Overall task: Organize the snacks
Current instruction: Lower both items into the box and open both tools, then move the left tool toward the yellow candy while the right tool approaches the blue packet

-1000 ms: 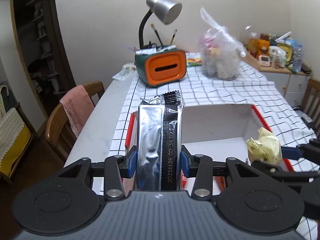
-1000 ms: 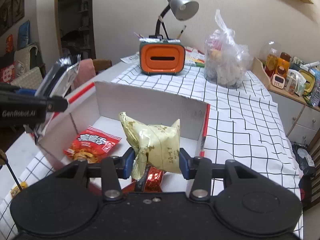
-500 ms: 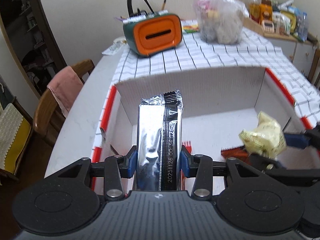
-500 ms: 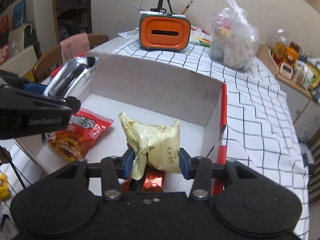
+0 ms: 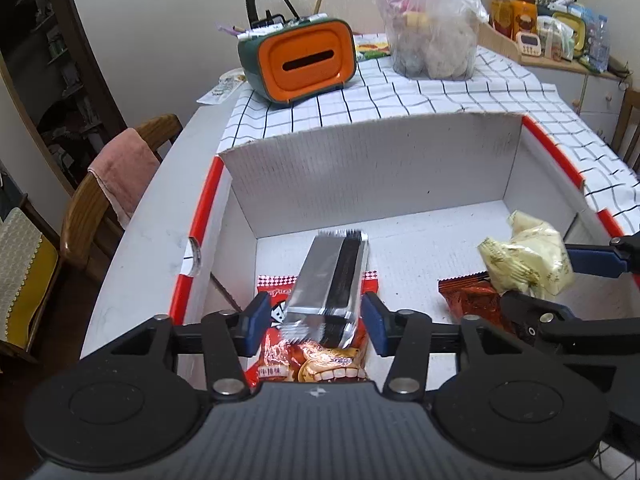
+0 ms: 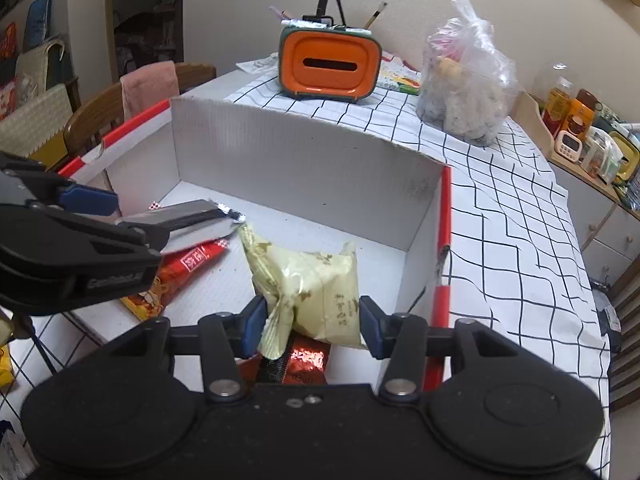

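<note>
A white cardboard box point(image 5: 360, 168) with red edges sits on the checked tablecloth. My left gripper point(image 5: 316, 328) hangs low inside it and its jaws are opening. The silver foil packet point(image 5: 328, 276) has tipped forward between them, clear of both pads, onto a red snack packet point(image 5: 316, 364). My right gripper point(image 6: 311, 330) is over the box's right half. Its jaws are opening too, though the pads still touch the pale yellow packet point(image 6: 316, 280) between them. A dark red foil packet point(image 6: 306, 360) lies right under it. The left gripper point(image 6: 136, 220) shows at the left of the right wrist view.
Behind the box stand an orange-fronted pen holder point(image 5: 306, 62) with a lamp and a clear plastic bag point(image 5: 434, 40) of goods. A wooden chair with a pink towel point(image 5: 120, 172) is at the table's left. A side shelf of bottles point(image 5: 540, 28) is at the far right.
Both grippers sank into the box. The left jaws widened and the silver packet dropped from upright to lying forward on the red packet. The right jaws widened slightly around the yellow packet.
</note>
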Demonstrator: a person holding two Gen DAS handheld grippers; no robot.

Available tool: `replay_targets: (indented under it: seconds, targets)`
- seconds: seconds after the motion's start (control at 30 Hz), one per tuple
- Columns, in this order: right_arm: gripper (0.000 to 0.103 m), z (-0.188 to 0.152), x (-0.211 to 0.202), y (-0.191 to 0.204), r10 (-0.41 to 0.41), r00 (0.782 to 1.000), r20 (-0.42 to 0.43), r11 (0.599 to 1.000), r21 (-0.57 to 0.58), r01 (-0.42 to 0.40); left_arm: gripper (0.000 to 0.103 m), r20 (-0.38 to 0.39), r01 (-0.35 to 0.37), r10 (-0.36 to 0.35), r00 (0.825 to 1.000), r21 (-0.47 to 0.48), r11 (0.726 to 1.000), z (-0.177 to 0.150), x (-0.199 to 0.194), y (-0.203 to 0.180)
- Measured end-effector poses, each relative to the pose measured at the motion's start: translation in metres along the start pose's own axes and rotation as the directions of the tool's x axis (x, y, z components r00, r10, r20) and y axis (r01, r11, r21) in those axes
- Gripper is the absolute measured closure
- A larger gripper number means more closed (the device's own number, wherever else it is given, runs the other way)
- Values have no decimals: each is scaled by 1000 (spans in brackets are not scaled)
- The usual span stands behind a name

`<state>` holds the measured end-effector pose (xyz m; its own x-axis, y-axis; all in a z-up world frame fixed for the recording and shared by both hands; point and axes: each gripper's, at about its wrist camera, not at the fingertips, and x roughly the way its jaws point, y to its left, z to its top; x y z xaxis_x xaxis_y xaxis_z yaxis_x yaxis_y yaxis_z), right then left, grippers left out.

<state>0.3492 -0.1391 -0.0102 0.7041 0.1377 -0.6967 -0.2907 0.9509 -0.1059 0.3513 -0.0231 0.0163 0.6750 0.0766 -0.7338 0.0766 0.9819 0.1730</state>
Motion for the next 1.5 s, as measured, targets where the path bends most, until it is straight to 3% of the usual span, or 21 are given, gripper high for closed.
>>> replay_targets:
  seconds: [0.1,0.27,0.57,0.8,0.9,1.17,1.5]
  targets:
    - [47,-1,-6,-3,12,1000,15,1000,15,-12,45,18,12,-11,1000,-9,1000,-2,-11,3]
    - [23,-5,-22,-6,27,998,49,999,28,-29,39,48,31,-30,998,-15,999,-6,-30,8]
    - [11,-18,-61,-3,70,992,105,997,30,-73,31,93,61,-59,994,-18,998,-20,-62,12]
    - [8,-33,-88,6,113,985,129,993,14,-116,25,118,74,-71,990,-22,997,-41,-88,20]
    - [2,-42,-101,11,126,982,144,992,8,-128,23,129,80,-76,989,-23,997,-53,-102,25]
    - [0,-67,-134,24,168,973,159,986,-31,-166,17,154,87,-84,985,-18,996,-82,-134,38]
    - [0,-103,-146,42,252,960,125,967,-69,-245,9,141,112,-102,985,-61,992,-122,-145,58]
